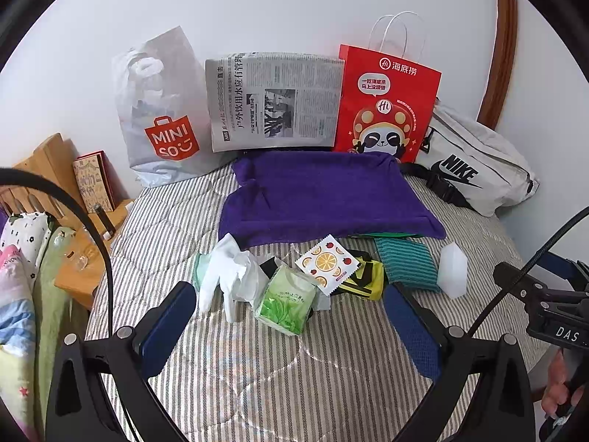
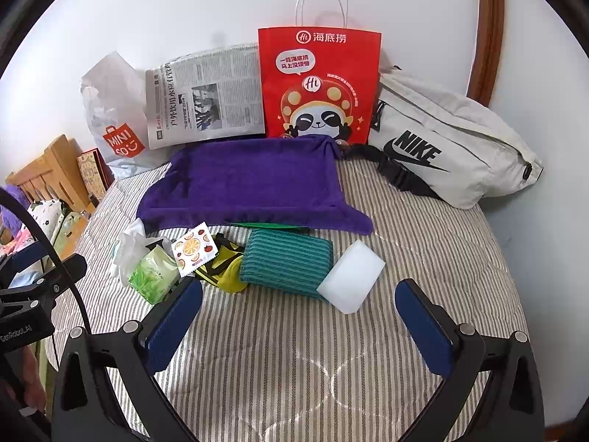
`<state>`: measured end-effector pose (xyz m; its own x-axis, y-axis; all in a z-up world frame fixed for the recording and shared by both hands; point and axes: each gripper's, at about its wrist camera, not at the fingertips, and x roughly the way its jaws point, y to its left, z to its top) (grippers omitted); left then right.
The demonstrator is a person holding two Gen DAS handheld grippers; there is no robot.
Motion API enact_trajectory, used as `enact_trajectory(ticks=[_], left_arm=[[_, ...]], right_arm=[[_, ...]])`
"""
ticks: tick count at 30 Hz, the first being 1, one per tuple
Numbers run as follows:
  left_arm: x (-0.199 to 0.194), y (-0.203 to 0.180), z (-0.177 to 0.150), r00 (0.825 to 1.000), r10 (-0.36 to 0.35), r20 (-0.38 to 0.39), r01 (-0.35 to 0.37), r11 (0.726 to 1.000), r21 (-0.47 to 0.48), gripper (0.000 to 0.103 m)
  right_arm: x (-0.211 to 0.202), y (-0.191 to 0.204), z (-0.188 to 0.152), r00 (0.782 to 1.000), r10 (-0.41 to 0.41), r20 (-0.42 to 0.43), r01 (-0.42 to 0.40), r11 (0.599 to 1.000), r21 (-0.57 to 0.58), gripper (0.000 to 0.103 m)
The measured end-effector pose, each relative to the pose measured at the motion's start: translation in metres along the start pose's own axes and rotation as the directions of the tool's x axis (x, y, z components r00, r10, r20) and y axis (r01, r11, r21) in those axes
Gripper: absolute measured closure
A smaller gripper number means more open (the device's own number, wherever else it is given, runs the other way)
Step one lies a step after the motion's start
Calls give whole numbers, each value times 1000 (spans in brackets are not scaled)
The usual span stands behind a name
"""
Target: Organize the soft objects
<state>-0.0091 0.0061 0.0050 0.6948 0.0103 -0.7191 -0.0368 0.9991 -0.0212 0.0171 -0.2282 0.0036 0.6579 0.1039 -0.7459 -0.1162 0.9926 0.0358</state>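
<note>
Both my grippers, left and right, are wide open, holding nothing. Soft stuff is piled mid-bed, below the purple terry towel. Risk: the white foam block leans on the teal ribbed cloth; grabbing either could drag its neighbour.

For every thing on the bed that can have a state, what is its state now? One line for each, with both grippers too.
left gripper: jaws open, holding nothing.
right gripper: jaws open, holding nothing.
purple towel: spread flat, corners bunched.
red paper bag: upright against the wall.
newspaper: folded, leaning on the wall.
Nike bag: zipped shut, lying on its side.
green tissue pack: tilted.
white sponge: leaning on the teal cloth.
</note>
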Motion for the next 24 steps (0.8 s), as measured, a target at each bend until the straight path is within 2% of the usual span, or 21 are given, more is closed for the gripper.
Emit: enact_trajectory(ticks=[24], left_arm=[[-4, -1, 1, 1000, 0, 3, 0, 1000, 0, 0]], right_arm=[[-4, 0, -1, 1000, 5, 11, -5, 1000, 7, 0]])
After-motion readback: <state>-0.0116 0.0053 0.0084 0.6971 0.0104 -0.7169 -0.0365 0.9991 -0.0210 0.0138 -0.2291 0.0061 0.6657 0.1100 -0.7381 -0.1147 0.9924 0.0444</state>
